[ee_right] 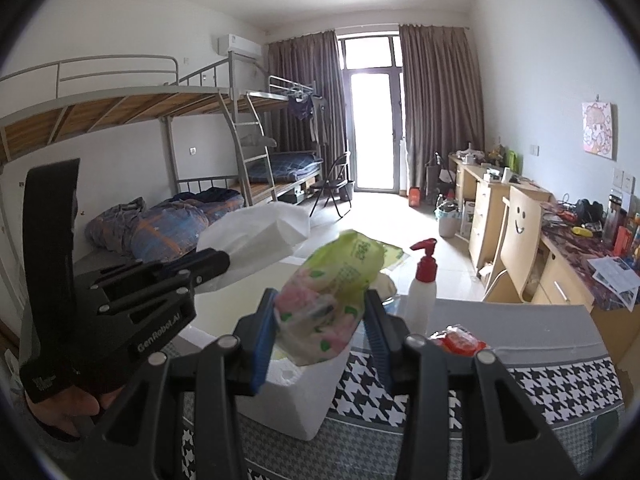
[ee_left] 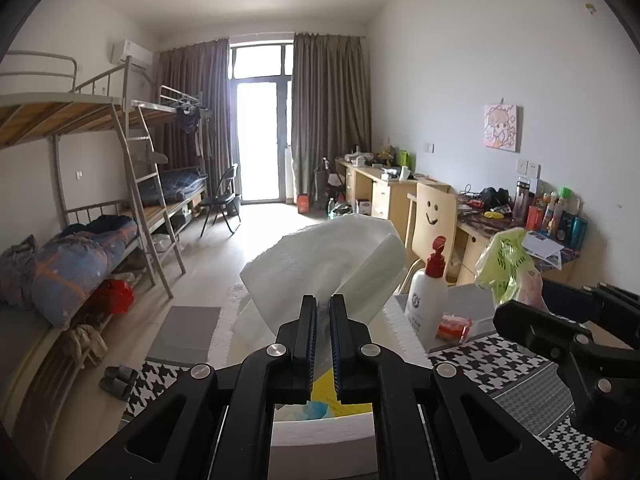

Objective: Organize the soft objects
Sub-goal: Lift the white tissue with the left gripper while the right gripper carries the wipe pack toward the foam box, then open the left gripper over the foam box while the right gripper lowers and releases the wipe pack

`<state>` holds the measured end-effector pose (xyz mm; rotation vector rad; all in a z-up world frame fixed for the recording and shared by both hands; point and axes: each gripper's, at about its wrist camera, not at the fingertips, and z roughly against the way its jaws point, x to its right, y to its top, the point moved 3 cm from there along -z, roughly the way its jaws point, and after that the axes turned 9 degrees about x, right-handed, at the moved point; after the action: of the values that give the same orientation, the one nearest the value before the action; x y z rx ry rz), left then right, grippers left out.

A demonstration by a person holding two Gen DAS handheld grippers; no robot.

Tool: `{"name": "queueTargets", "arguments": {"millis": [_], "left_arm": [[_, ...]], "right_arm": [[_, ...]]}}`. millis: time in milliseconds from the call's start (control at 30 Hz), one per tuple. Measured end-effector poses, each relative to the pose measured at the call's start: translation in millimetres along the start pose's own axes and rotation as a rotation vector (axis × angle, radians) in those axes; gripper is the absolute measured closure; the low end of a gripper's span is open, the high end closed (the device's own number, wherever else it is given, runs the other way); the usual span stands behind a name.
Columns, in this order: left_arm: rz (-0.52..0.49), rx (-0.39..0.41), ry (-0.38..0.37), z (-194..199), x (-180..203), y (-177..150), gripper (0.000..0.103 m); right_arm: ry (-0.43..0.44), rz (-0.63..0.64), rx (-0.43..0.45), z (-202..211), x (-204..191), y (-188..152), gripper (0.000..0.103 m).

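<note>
- The left gripper (ee_left: 323,300) is clamped on the plastic wrap of a white tissue pack (ee_left: 332,256), held in the air over a white foam box (ee_left: 320,436).
- The right gripper (ee_right: 320,300) pinches a green-and-pink flowered tissue pack (ee_right: 332,292) between its blue pads (ee_right: 266,332); the green print on the pack is unreadable.
- In the right wrist view the left tool at 9 o'clock reads "GenRobot.AI".
- At 2 o'clock of the flowered pack stands a red-capped pump bottle (ee_right: 423,288); a red packet (ee_right: 460,338) lies at 4 o'clock on the houndstooth cloth (ee_right: 540,384).
- A chair (ee_right: 520,236) farther off bears a smiley face.

"GenRobot.AI" stands on the left tongs (ee_right: 208,266) (white lettering); nothing else legible.
</note>
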<state>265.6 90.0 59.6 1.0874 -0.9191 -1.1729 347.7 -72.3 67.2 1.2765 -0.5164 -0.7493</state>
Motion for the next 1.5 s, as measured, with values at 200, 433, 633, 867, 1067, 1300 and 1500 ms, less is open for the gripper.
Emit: {"name": "queueTargets", "arguments": {"millis": [200,433,633,867,1067,1300,1500], "left_arm": [[-0.001,-0.018,0.014,-4,-2,-5,0.096],[0.003,-0.058,0.019,-18,-4,-11,0.096],[0.01,-0.096,0.034,-29,-15,-19,0.091],[0.045,-0.088,0.066,-26,-30,-20,0.026],[0.056,-0.039,0.085,-12,-37,-13,0.004],[0.051,-0.004,0.111,4,-42,-7,0.001],[0.058,0.004,0.132,13,-52,-9,0.001]], "right_arm": [[0.003,0.004,-0.015,-11,-3,2,0.056],[0.006,0.002,-0.033,-19,-4,2,0.056],[0.01,0.0,-0.053,-26,-4,-3,0.056],[0.009,-0.004,-0.063,-30,-1,-1,0.056],[0.008,-0.005,-0.065,-32,-2,0,0.056],[0.025,0.006,-0.077,-39,-9,-1,0.056],[0.039,0.013,-0.085,-46,-11,0,0.056]]}}
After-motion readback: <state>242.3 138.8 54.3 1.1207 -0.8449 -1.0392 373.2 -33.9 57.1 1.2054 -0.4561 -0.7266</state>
